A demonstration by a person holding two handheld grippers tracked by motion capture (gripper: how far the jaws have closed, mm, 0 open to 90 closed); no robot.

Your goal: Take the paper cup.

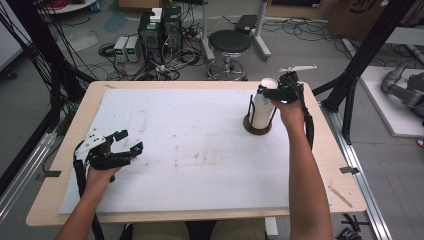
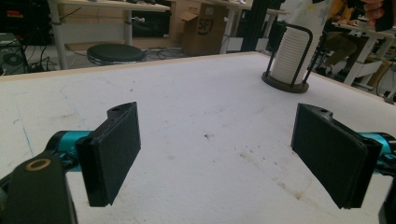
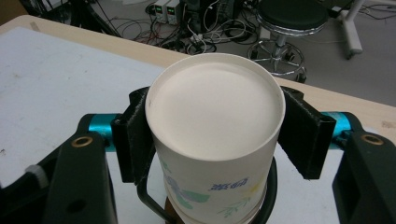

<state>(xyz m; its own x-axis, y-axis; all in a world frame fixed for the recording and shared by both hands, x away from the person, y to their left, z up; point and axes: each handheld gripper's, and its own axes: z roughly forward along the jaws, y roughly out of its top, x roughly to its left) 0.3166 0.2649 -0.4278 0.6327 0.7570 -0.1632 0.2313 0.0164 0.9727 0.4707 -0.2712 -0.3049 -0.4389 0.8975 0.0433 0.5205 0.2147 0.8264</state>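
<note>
A stack of white paper cups (image 1: pixel 262 107) stands upside down in a black wire holder with a dark round base (image 1: pixel 257 129) at the far right of the white mat. My right gripper (image 1: pixel 265 91) is at the top of the stack. In the right gripper view its two black pads (image 3: pixel 133 140) press on either side of the topmost cup (image 3: pixel 215 107), which has a floral print. My left gripper (image 1: pixel 127 142) hovers over the mat's left side, open, with nothing between its jaws (image 2: pixel 224 154). From there the cup stack (image 2: pixel 292 58) shows far off to the right.
A white mat (image 1: pixel 190 150) covers most of the wooden table (image 1: pixel 65 150). Beyond the far edge stand a black stool (image 1: pixel 230 42), computer boxes (image 1: pixel 160 30) and loose cables. Black frame posts (image 1: pixel 360 65) rise at the right.
</note>
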